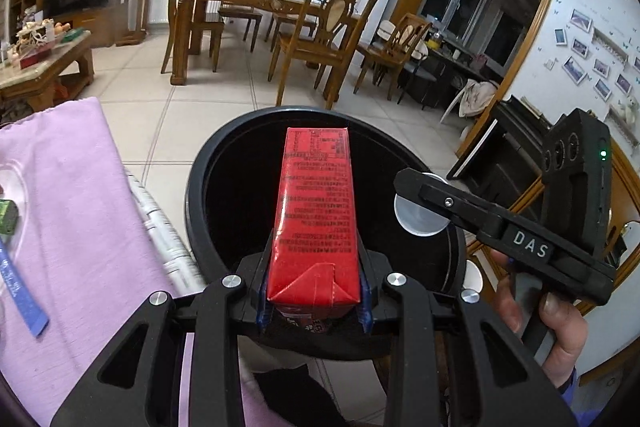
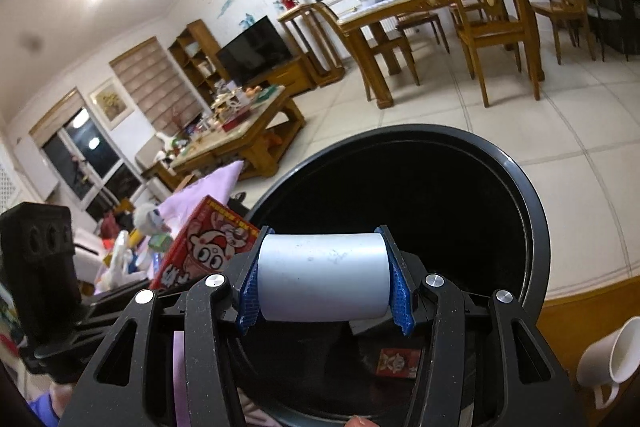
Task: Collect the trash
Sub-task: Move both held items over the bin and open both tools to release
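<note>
Over the black bin (image 1: 200, 187), the left gripper (image 1: 314, 291) clamped a red carton (image 1: 314, 211) and the right gripper (image 2: 324, 283) pinched a white cup (image 2: 324, 279). Releasing near the rim, I judged, could bounce either onto the floor.

the counter is covered by a lilac cloth (image 1: 76, 187). on the cloth near its left edge lie a small green object (image 1: 9, 217) and a blue strip (image 1: 24, 295), both partly cut off from view. beside the counter's right edge a black round bin (image 1: 200, 187) stands on the pale tiled floor (image 1: 168, 131), its mouth open and dark.
</note>
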`<action>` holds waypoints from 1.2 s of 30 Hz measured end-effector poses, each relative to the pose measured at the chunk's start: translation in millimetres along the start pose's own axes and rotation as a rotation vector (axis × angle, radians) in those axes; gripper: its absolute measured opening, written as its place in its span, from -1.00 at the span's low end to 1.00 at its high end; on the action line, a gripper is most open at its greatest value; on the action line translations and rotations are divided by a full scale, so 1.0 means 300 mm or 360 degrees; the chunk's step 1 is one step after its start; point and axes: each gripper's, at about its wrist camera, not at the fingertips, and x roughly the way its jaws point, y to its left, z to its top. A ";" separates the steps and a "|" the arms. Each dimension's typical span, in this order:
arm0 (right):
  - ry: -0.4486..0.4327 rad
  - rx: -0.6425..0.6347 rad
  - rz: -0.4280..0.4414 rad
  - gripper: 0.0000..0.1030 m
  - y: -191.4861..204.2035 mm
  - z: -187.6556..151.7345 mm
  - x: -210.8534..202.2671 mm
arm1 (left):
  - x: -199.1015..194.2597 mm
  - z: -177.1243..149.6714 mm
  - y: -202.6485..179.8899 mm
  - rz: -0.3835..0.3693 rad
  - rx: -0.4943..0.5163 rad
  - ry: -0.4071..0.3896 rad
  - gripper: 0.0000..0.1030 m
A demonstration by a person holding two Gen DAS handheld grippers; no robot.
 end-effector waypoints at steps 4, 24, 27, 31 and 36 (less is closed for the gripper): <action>0.0012 0.0018 -0.0002 0.00 -0.018 -0.007 0.018 | 0.025 -0.003 -0.009 0.0017 -0.0004 0.0020 -0.38; 0.0018 0.0035 -0.0039 0.35 0.002 -0.006 0.050 | 0.015 -0.010 -0.030 0.0033 -0.0035 0.0070 -0.32; 0.0013 0.0021 -0.0056 0.35 0.012 -0.004 0.043 | -0.012 -0.009 -0.026 0.0028 -0.0047 0.0042 -0.04; 0.0011 -0.0008 -0.0074 0.35 0.036 -0.004 0.039 | -0.056 -0.007 -0.025 0.0016 -0.0051 0.0004 -0.01; 0.0015 -0.0083 -0.0075 0.35 0.121 -0.004 0.036 | -0.147 -0.015 0.008 0.0022 -0.0083 -0.0059 -0.01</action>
